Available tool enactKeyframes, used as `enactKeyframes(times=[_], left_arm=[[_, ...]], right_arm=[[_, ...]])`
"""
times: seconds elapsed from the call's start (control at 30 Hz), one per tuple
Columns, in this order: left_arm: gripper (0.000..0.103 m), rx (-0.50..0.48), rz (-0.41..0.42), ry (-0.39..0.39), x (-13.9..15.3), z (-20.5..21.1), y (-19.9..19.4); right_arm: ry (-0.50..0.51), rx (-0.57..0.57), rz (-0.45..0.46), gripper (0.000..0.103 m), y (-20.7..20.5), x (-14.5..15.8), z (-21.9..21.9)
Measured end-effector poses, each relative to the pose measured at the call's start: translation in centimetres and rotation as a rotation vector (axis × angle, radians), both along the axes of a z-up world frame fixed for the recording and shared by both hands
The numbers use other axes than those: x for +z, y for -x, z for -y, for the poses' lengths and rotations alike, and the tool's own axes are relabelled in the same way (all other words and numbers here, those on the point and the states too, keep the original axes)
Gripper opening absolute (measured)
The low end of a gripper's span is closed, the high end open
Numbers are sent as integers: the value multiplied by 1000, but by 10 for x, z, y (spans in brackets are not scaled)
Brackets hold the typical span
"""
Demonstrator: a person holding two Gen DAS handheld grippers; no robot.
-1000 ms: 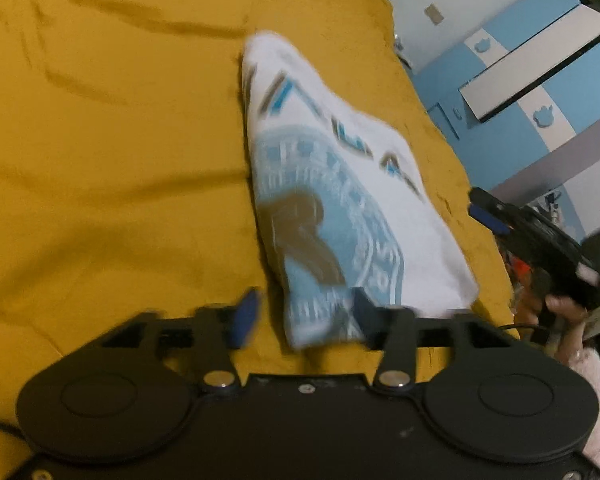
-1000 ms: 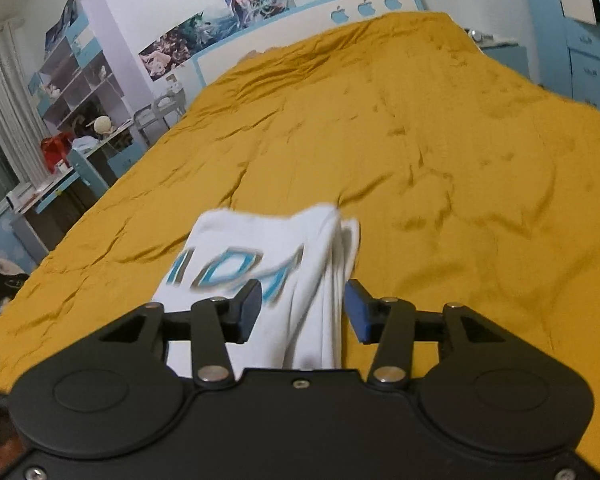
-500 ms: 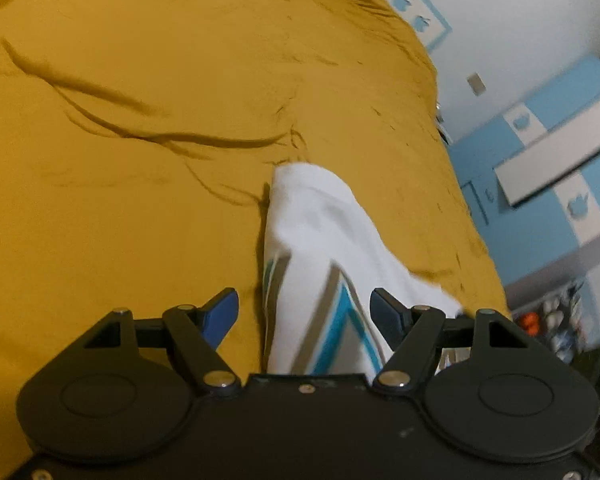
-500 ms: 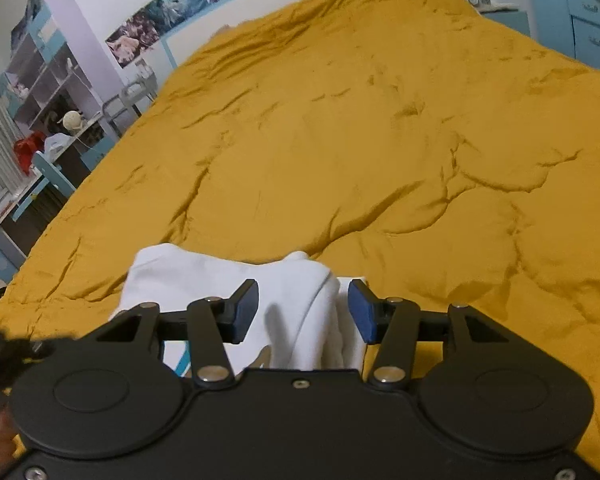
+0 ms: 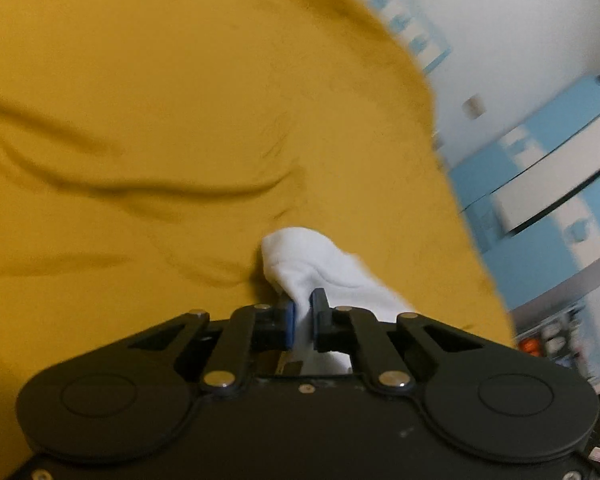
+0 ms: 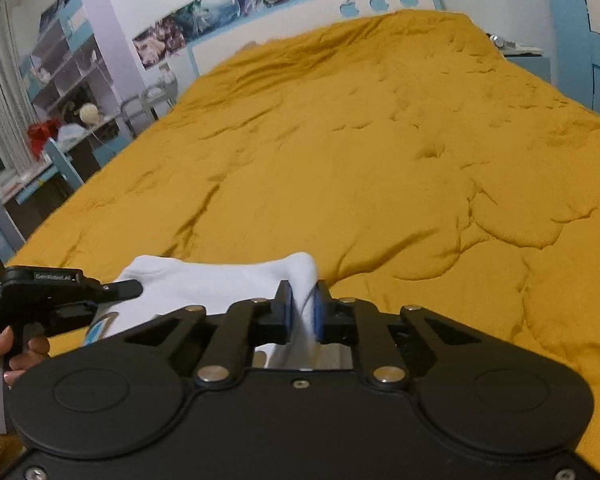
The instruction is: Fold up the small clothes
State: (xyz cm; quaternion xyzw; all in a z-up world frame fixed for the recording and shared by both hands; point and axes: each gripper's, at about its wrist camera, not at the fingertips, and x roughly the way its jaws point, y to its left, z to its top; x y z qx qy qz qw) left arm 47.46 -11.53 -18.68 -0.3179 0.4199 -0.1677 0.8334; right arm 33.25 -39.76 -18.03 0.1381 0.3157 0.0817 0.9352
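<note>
Mustard-yellow bedding [image 6: 380,168] fills most of what you see, a rumpled quilt over a wide bed with a white and blue headboard [image 6: 312,20] at the far end. Your left gripper [image 5: 302,312] has just been closing and now pinches a fold of the white garment [image 5: 312,268] between its blue pads; the cloth bunches up ahead of the fingers and lies on the quilt near the bed's edge. Your right gripper [image 6: 300,304] has likewise just clamped down, and a raised ridge of the same white garment [image 6: 220,280] runs between its pads. From the right wrist view the left gripper [image 6: 132,286] reaches the garment from the left, your hand [image 6: 4,356] wrapped around its handle. A strip of blue print shows on the cloth just below it. Open shelves [image 6: 72,68] stand along the far left wall with small items in their compartments, too blurred to name. Blue and white cabinets [image 5: 540,184] line the wall beside the bed.
</note>
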Motion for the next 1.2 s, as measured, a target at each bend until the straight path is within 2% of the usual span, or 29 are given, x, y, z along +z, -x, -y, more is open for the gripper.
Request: enactKeyframes(times=[0.07,0.1,0.17,0.27,0.3,0.4,0.43,0.57,0.67,0.77,0.87,1.0,1.1,1.2], left_arm=[[13,-3,-32,-3,-9,1,-6],[13,-3,-40,6,-8,0,-7],[19,-10,-45,10,2,-5,-6],[36,-35,9,-38,30,-15,10],[44,-47,41,-54,43,-18,21],[50,-107,105,-88,72,-21,58],[54,-131,122,-88,81,-22,74],[59,-225,164,-48,99,-17,130],[61,-293,157,-26,96,-5,163],[61,-314,106,-34,82,6,180],[63,-299,87,-52,65,8,189],[66,-315,89,-90,46,13,191],[66,-320,102,-120,45,20,194],[66,-299,99,-127,57,22,196]], right_arm=[[34,7,-59,11,-10,-21,-2],[34,-5,-65,12,-11,-26,0],[-7,-20,-62,19,-8,-24,5],[-19,-38,-40,35,7,-4,8],[-3,-32,-23,36,17,6,7],[29,15,27,36,52,33,-3],[39,24,41,36,64,41,-7],[24,92,76,37,111,65,-29],[25,153,72,38,140,67,-48],[27,171,24,39,150,52,-52],[47,141,-33,38,150,36,-47],[126,68,-63,36,153,15,-39],[70,30,-79,38,156,7,-26],[64,-4,-79,40,161,11,-23]])
